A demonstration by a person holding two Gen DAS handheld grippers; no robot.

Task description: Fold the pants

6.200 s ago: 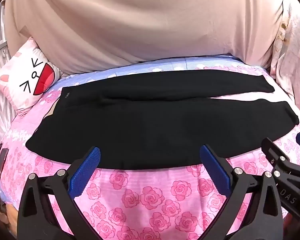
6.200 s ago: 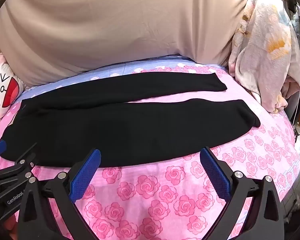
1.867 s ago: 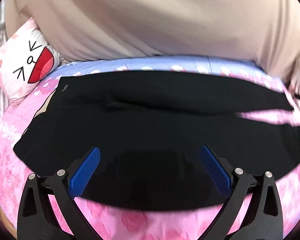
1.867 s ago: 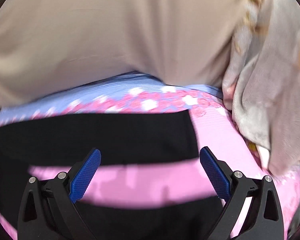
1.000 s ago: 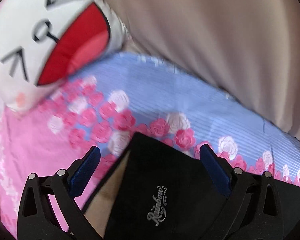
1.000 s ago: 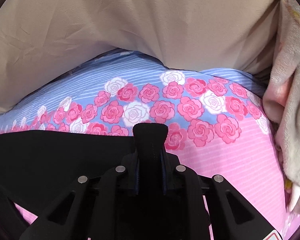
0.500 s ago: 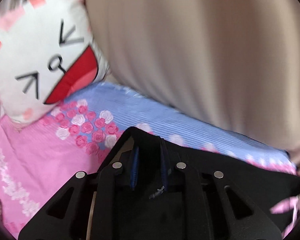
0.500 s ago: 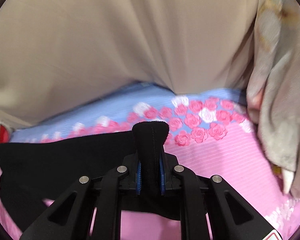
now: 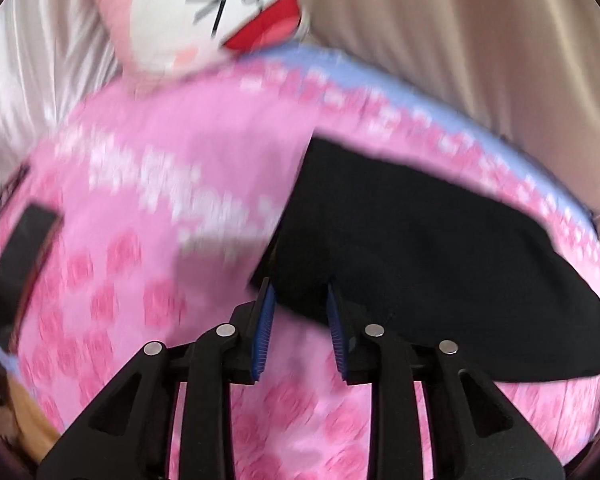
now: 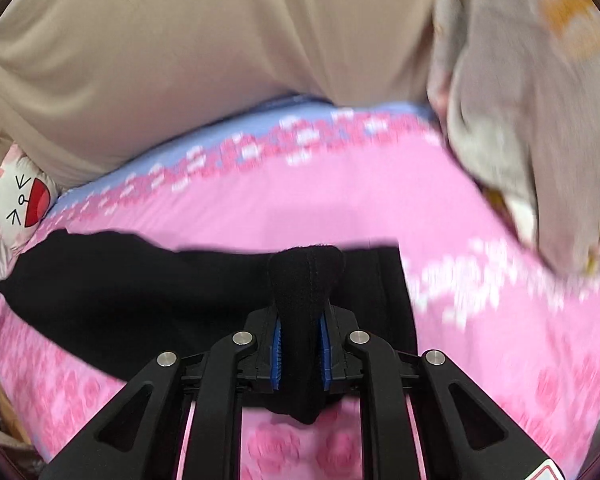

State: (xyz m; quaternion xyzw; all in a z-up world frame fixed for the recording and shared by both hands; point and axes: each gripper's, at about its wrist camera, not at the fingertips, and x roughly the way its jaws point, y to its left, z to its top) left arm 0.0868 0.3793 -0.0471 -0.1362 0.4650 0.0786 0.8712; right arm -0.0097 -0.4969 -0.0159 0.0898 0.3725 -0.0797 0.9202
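The black pants lie lengthwise across the pink rose bedsheet, their waist end toward the cartoon pillow, and appear doubled leg over leg, so the lengthwise fold looks to be the step in hand. The right gripper is clamped on a bunch of cuff fabric at the end far from the pillow. The left gripper has its jaws parted at the waist edge with nothing pinched, so next the cuff end likely needs laying flat.
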